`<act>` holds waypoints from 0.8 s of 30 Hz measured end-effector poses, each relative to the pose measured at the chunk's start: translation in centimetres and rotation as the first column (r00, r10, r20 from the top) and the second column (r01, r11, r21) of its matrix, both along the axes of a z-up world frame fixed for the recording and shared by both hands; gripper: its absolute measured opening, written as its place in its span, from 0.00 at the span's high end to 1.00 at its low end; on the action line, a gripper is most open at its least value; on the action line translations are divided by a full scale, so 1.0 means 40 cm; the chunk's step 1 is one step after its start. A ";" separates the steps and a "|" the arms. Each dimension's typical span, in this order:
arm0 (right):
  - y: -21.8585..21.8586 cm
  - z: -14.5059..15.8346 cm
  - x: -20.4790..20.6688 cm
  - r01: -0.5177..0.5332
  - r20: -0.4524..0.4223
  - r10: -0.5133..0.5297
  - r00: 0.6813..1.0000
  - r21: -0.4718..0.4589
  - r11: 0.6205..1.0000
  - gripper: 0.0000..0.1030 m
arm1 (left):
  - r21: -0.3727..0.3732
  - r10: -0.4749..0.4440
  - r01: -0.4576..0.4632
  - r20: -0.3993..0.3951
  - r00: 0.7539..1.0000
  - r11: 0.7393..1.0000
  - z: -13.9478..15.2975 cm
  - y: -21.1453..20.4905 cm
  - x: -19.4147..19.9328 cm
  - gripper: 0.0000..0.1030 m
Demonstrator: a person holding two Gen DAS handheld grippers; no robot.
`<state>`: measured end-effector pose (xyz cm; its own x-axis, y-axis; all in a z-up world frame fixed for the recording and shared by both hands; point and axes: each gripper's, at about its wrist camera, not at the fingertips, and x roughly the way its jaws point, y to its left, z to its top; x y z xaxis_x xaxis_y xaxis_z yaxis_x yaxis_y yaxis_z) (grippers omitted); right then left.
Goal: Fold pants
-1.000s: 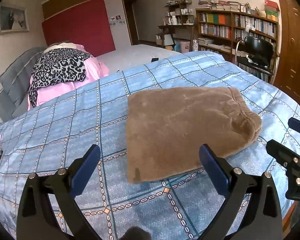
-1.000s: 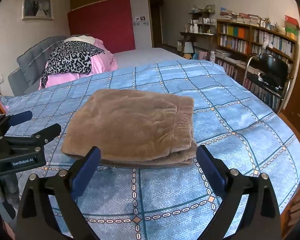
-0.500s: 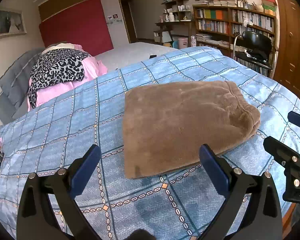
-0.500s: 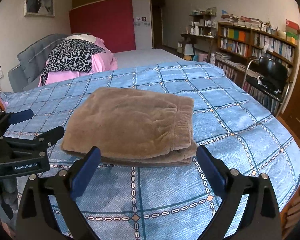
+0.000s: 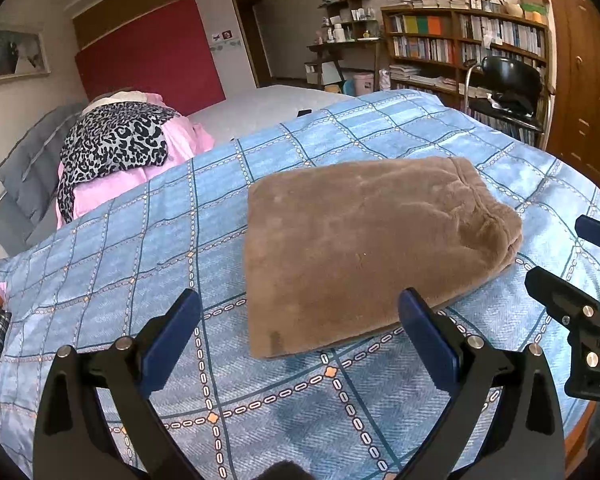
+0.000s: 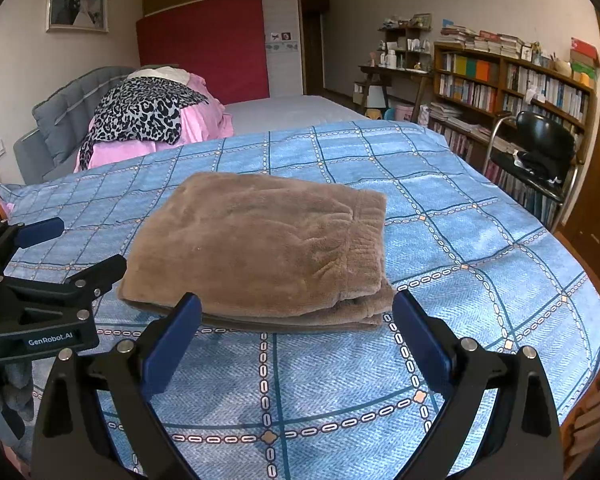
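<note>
Folded brown pants [image 6: 260,244] lie on the blue checked bedspread [image 6: 460,208], right gripper [image 6: 296,328] jaws spread wide.

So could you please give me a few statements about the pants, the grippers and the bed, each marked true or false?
1. The brown fleece pants lie folded into a stacked rectangle on the blue checked bedspread. True.
2. The left gripper is clamped on the pants. False: it is open and holds nothing.
3. The right gripper is open and empty. True.
4. A leopard-print garment lies on the pants. False: it rests on pink bedding near the grey headboard.
</note>
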<state>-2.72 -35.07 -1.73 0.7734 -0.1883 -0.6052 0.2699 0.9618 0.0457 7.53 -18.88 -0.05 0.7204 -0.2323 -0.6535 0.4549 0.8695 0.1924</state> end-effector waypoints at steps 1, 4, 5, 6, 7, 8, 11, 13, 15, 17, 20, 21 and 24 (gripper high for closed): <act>0.000 0.000 0.000 0.000 0.000 0.000 1.000 -0.001 1.000 0.07 | 0.002 -0.002 0.002 0.002 1.000 1.000 0.000 0.000 0.000 0.03; -0.002 -0.003 0.000 0.001 -0.003 -0.001 1.000 -0.014 1.000 0.07 | 0.008 -0.005 0.005 0.009 1.000 1.000 -0.001 0.003 -0.001 0.03; -0.003 -0.005 0.000 0.001 -0.004 -0.001 1.000 -0.016 1.000 0.07 | 0.010 -0.007 0.007 0.013 1.000 1.000 -0.001 0.003 -0.002 0.03; -0.003 -0.007 0.000 0.000 -0.005 0.000 1.000 -0.017 1.000 0.07 | 0.014 -0.009 0.009 0.019 1.000 1.000 -0.001 0.005 -0.003 0.03; -0.005 -0.009 0.000 0.000 -0.006 0.000 1.000 -0.016 1.000 0.07 | 0.017 -0.010 0.010 0.023 1.000 1.000 -0.001 0.005 -0.004 0.03; -0.006 -0.011 -0.001 0.001 -0.006 -0.001 1.000 -0.015 1.000 0.07 | 0.019 -0.011 0.010 0.026 1.000 1.000 -0.001 0.004 -0.006 0.03; -0.006 -0.015 0.000 0.001 -0.008 -0.001 1.000 -0.011 1.000 0.07 | 0.019 -0.010 0.009 0.032 0.999 1.000 0.001 0.006 -0.007 0.03; -0.007 -0.017 0.000 0.000 -0.010 0.000 1.000 -0.009 1.000 0.07 | 0.019 -0.007 0.006 0.032 0.999 1.000 0.002 0.011 -0.005 0.03; -0.001 -0.017 0.002 -0.001 -0.012 0.001 1.000 -0.009 1.000 0.07 | 0.022 -0.005 0.004 0.031 1.000 1.000 0.002 0.008 -0.008 0.03; 0.002 -0.019 0.005 -0.002 -0.015 0.002 1.000 -0.006 1.000 0.07 | 0.023 0.000 -0.001 0.022 1.000 1.000 0.001 0.013 -0.005 0.03; 0.008 -0.024 0.009 -0.004 -0.021 0.004 1.000 -0.003 1.000 0.07 | 0.017 0.027 -0.027 0.013 1.000 0.999 -0.002 0.023 0.002 0.03; 0.008 -0.027 0.009 -0.004 -0.024 0.004 1.000 -0.001 1.000 0.07 | 0.012 0.029 -0.029 0.004 1.000 1.000 -0.004 0.028 0.005 0.03; 0.012 -0.034 0.012 -0.004 -0.031 0.004 1.000 0.004 1.000 0.07 | 0.012 0.040 -0.040 -0.015 0.999 0.999 -0.015 0.042 0.015 0.03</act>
